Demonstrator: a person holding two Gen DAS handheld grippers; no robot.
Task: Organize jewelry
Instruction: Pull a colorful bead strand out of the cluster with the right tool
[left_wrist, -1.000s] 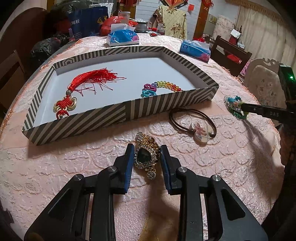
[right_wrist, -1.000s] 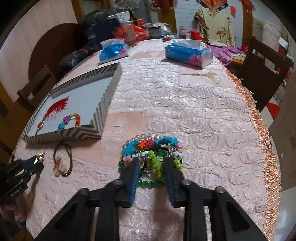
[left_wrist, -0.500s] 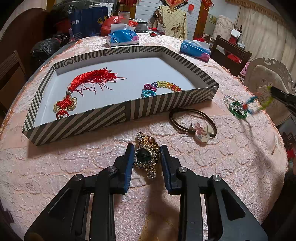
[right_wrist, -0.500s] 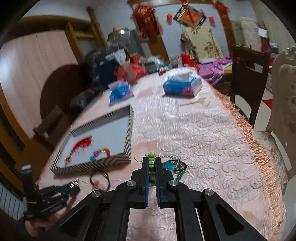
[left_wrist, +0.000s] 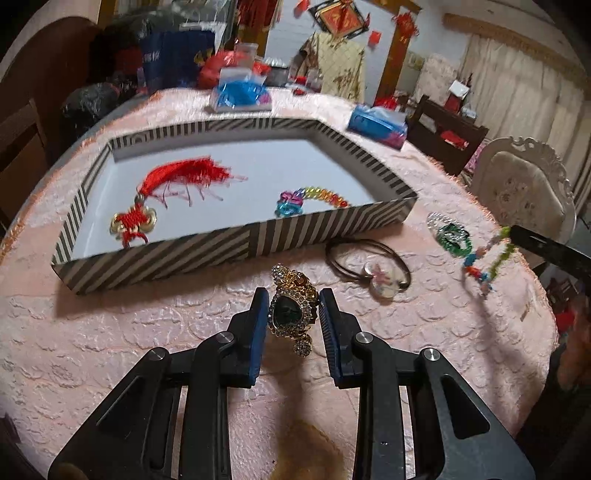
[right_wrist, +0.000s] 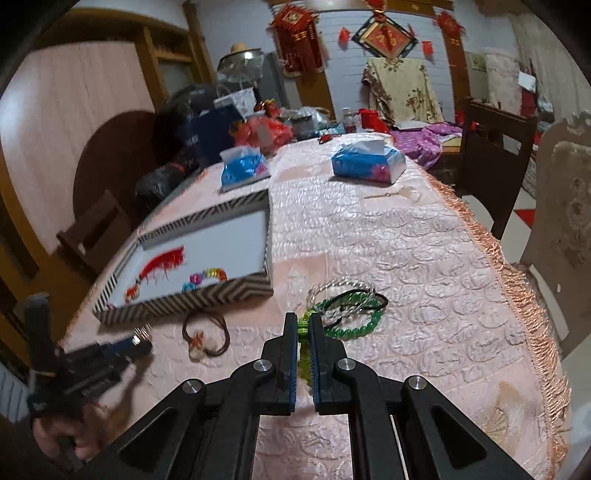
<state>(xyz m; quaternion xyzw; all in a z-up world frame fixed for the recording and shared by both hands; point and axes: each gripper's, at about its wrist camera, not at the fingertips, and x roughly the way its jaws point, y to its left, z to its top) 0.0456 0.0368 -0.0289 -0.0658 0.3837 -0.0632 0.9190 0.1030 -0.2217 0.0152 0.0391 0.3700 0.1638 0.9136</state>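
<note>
A beaded bracelet (right_wrist: 303, 325) is clamped in the right gripper (right_wrist: 303, 332); a watch (left_wrist: 291, 314) is bracketed, unclamped, by the left gripper's (left_wrist: 293, 314) parted jaws.

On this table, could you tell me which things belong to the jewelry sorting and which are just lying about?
Part of the job:
striped tray
red tassel charm
rainbow bead bracelet
gold brooch
hair tie
green bead bracelet
colorful bead strand

Lying about:
two tissue packs
bags at the far edge
</note>
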